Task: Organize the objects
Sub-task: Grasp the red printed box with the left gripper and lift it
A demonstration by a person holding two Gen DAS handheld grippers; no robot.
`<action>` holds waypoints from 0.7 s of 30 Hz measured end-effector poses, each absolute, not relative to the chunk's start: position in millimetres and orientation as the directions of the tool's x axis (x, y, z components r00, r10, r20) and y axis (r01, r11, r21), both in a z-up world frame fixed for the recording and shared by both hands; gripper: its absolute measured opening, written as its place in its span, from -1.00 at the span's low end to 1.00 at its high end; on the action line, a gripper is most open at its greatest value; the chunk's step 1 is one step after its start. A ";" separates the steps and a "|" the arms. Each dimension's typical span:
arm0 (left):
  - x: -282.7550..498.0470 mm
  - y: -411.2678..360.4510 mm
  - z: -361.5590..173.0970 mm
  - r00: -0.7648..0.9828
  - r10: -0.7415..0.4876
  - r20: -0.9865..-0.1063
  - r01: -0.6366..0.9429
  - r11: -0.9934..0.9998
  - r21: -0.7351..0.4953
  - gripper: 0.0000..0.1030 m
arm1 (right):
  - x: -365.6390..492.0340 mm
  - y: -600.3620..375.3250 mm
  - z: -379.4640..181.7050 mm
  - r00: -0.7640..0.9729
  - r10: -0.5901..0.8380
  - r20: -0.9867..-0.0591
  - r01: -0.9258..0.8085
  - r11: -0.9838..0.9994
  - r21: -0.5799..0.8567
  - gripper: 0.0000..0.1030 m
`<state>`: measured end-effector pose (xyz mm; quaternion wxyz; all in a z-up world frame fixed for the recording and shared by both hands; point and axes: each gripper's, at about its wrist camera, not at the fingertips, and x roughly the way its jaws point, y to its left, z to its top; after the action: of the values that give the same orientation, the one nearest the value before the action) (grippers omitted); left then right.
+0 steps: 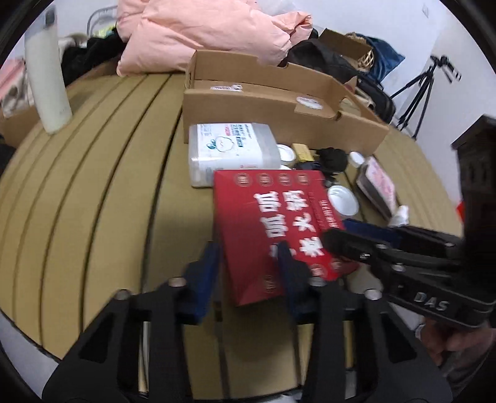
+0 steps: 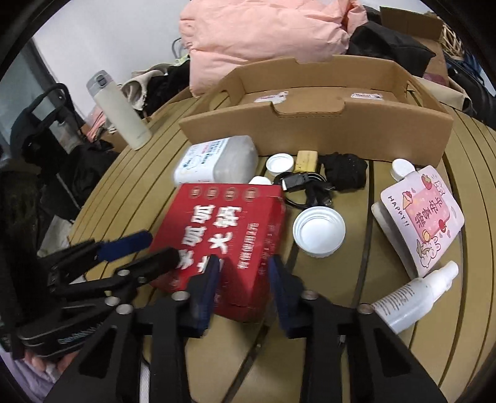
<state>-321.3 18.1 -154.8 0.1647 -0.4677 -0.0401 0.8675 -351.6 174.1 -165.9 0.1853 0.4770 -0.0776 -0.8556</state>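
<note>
A red box (image 1: 272, 223) with white Chinese lettering lies on the slatted tan table (image 1: 102, 186). My left gripper (image 1: 248, 257) straddles its near left corner with both blue fingers around it. My right gripper (image 2: 243, 269) straddles its near right end (image 2: 235, 235) the same way. Both pairs of jaws sit close against the box sides; whether they clamp it is unclear. An open cardboard tray (image 2: 313, 117) stands behind the box, also in the left wrist view (image 1: 272, 105).
A wipes pack (image 2: 217, 164), white lids (image 2: 319, 231), a black cable (image 2: 307, 186), black cloth (image 2: 344, 170), a pink pouch (image 2: 424, 214) and a spray bottle (image 2: 412, 294) lie around the box. A white flask (image 1: 46, 77) stands far left. Pink bedding (image 1: 201, 28) lies behind.
</note>
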 end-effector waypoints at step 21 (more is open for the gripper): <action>-427.5 35.6 -34.0 -0.585 0.380 -0.717 -0.264 -0.925 -0.275 -0.42 | -415.9 201.1 -35.5 -0.646 -0.399 -0.651 0.288 -0.917 0.276 -0.47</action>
<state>-427.5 35.6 -34.0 0.1815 -0.4181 -0.0694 0.8874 -415.9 201.1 -35.5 0.1898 0.3753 -0.0738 -0.9042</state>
